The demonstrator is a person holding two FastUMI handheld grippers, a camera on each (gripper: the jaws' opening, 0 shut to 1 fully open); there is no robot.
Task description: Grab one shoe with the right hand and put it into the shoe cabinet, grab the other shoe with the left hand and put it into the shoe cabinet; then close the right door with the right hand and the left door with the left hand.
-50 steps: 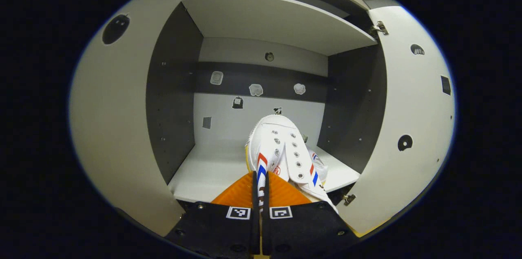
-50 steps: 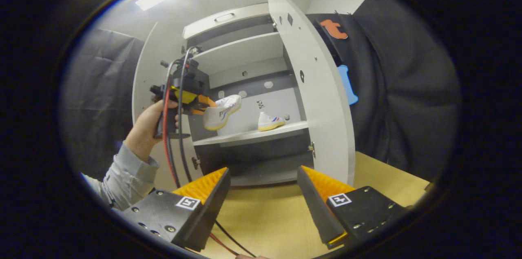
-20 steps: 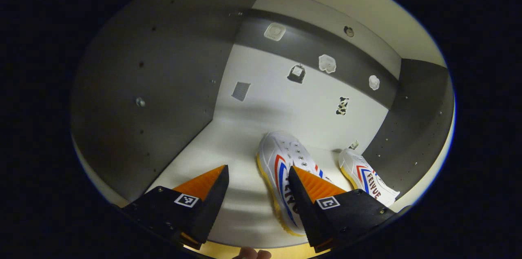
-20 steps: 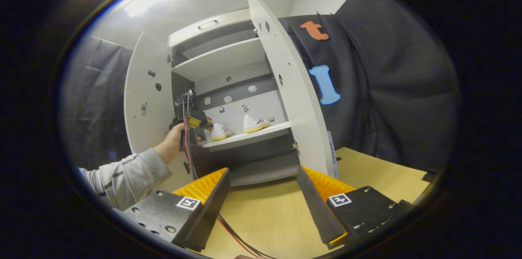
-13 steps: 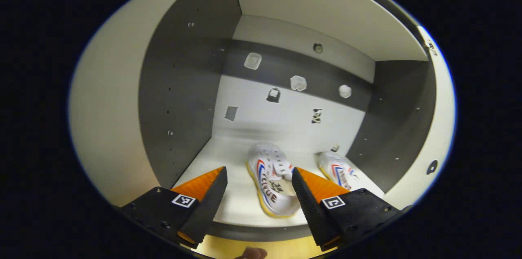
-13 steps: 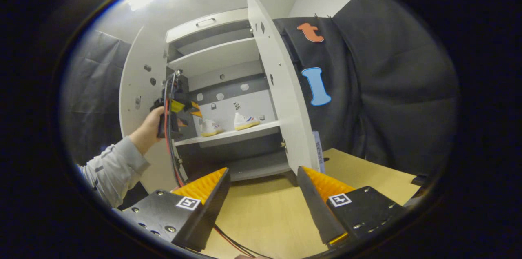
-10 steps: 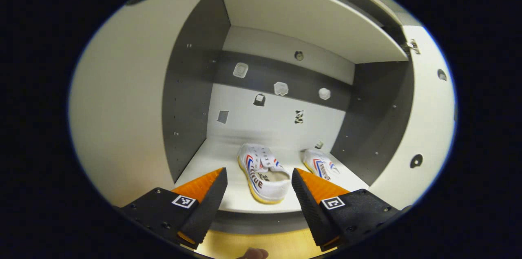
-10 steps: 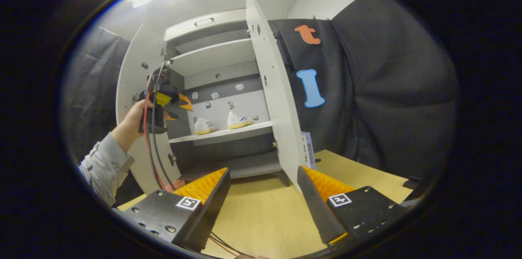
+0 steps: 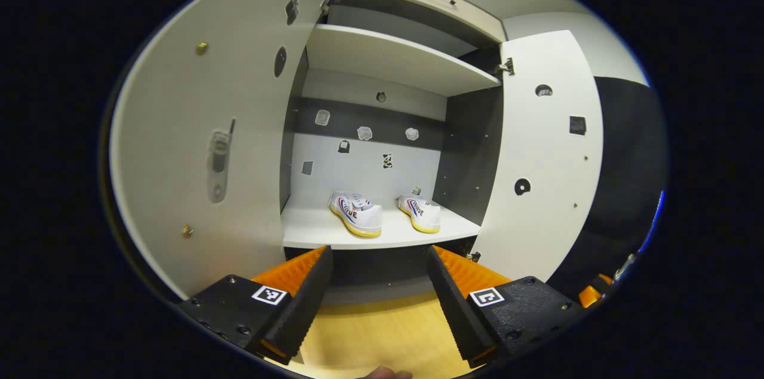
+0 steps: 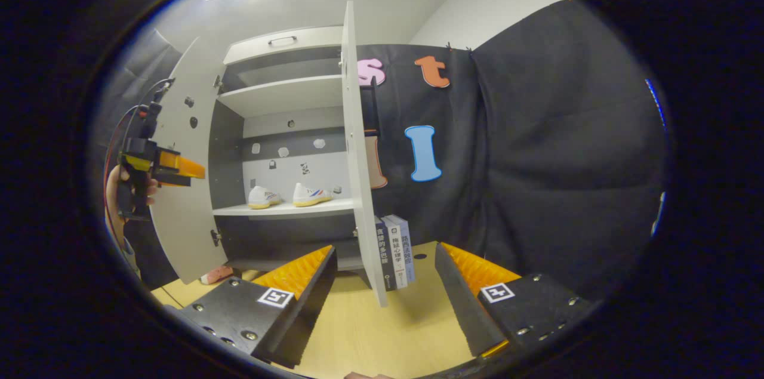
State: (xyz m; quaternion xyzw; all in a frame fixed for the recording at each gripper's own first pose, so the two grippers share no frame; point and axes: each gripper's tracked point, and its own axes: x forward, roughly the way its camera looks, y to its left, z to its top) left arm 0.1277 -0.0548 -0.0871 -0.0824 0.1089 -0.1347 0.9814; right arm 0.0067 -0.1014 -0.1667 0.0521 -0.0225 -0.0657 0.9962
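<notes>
Pale wood tabletop point(image 10: 382, 331) runs under both grippers toward a white-and-grey shoe cabinet point(image 9: 388, 56) that stands at its far side, with black cloth hung behind as the booth wall.

Nearest in the left gripper view, the left gripper point(image 9: 376, 289) has its jaws spread wide with nothing between them; it hangs over the table just in front of the cabinet's open mouth. Nearest in the right gripper view, the right gripper point(image 10: 385, 292) is likewise spread and empty, above the tabletop, with the thin edge of the right door point(image 10: 358, 158) standing almost straight ahead between its fingers.

A little farther, on the right of that door, three books point(image 10: 397, 250) stand upright on the table, touching or nearly touching the door's lower edge. At the far left of the right gripper view a hand point(image 10: 128, 188) holds the left gripper beside the left door point(image 9: 197, 146), which is swung fully open. A small pinkish object point(image 10: 216, 275) lies on the table below that door; what it is cannot be told.

Farther in, both shoes sit side by side on the middle shelf point(image 9: 310, 230): the left shoe point(image 9: 356, 213) and the right shoe point(image 9: 420, 214), heels toward the front, close but apart. Small stickers dot the back panel point(image 9: 358, 164) behind them.
</notes>
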